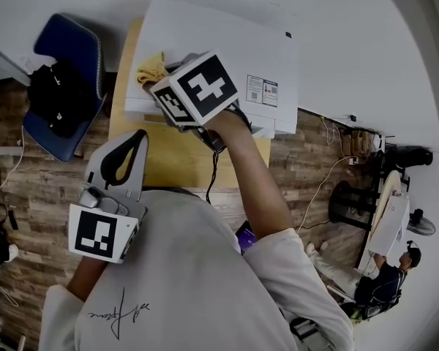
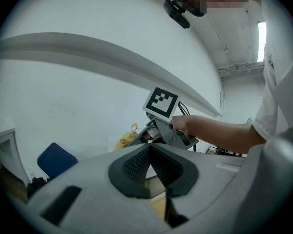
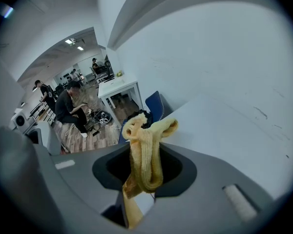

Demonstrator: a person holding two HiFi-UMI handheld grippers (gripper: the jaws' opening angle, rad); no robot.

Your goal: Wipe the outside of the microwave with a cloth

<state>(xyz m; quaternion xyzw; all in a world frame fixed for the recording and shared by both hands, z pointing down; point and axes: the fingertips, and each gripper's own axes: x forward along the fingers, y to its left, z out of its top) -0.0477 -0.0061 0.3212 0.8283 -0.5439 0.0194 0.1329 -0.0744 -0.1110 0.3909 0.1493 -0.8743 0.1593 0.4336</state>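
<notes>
Right gripper [image 3: 144, 177]: jaws clenched on a bunched yellow knitted cloth [image 3: 145, 147]. In the head view the cloth is over the top panel of the white box-shaped microwave [image 1: 227, 39], near its 9 o'clock edge; contact is not discernible. Left gripper [image 2: 149, 152]: jaws together, nothing between them, at 7 o'clock from the right one, above the light wooden table [image 1: 168, 163]. Blue chair [image 1: 62, 64] at 10 o'clock.

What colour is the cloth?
Yellow cloth, seen best in the right gripper view.
</notes>
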